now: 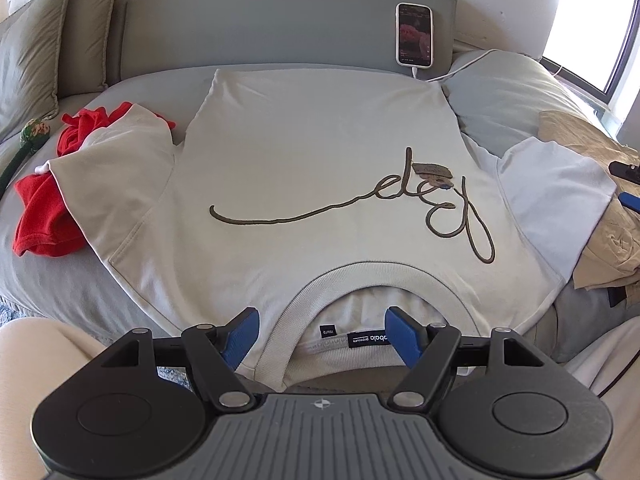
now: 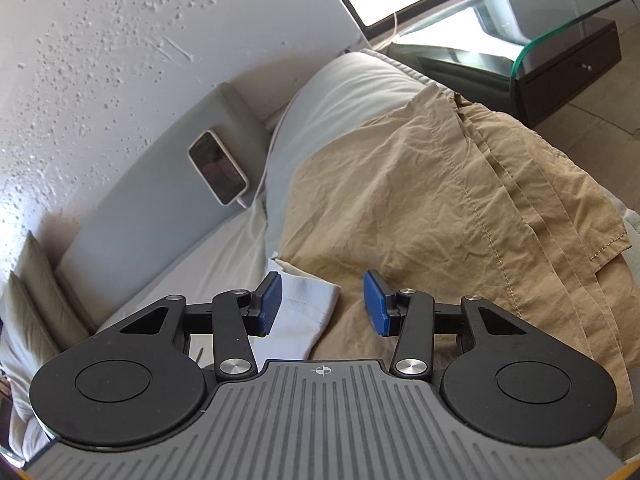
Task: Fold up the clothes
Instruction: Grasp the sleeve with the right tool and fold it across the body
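Observation:
A cream T-shirt [image 1: 304, 168] with a brown script logo lies flat and face up on the grey bed [image 1: 56, 280], collar toward me. My left gripper [image 1: 322, 336] is open, its blue pads on either side of the collar [image 1: 372, 276] at the near edge. My right gripper [image 2: 320, 304] is open over the end of the shirt's right sleeve [image 2: 304, 304], which lies partly on tan cloth; the sleeve end is between the pads, nearer the left one. The right gripper's tips also show at the right edge of the left wrist view [image 1: 628, 186].
A red garment [image 1: 48, 216] lies partly under the shirt's left sleeve. Tan folded cloth [image 2: 440, 208] covers the bed's right side. A charging phone [image 1: 414, 35] leans on the headboard. Pillows [image 1: 32, 52] stand at the back left. A glass-topped nightstand [image 2: 560, 52] is beyond the bed.

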A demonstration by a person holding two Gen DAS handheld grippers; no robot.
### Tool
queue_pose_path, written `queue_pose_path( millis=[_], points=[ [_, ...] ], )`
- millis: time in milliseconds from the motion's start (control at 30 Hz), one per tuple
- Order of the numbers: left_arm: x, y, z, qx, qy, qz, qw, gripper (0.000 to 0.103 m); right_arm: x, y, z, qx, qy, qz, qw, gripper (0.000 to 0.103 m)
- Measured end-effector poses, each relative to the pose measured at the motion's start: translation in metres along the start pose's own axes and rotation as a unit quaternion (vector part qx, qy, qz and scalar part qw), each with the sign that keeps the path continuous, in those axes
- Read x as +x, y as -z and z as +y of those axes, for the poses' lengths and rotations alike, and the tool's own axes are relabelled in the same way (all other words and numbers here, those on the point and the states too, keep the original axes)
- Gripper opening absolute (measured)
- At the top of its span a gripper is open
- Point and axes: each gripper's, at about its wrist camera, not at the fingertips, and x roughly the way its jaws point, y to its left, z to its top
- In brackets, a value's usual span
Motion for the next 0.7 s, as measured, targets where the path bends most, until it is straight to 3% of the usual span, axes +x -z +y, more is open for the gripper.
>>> queue_pose_path(
  millis=[300, 367, 400, 700],
  points=[
    [-0.002, 0.003, 0.004, -0.005, 0.003, 0.001, 1.0, 0.071, 0.002, 0.005, 0.023, -0.093, 0.036, -0.016, 0.995, 0.042],
    [-0.003, 0.003, 0.005, -0.007, 0.004, 0.0, 1.0, 0.071, 0.001, 0.006, 0.027, -0.103, 0.043, -0.02, 0.994, 0.009],
    [-0.004, 0.003, 0.006, -0.008, 0.005, -0.001, 1.0, 0.071, 0.001, 0.007, 0.03, -0.108, 0.046, -0.022, 0.993, 0.002],
    [-0.005, 0.006, 0.011, -0.017, 0.01, -0.001, 0.9998, 0.071, -0.005, 0.01, 0.06, -0.162, 0.06, -0.041, 0.984, 0.002]
  ],
)
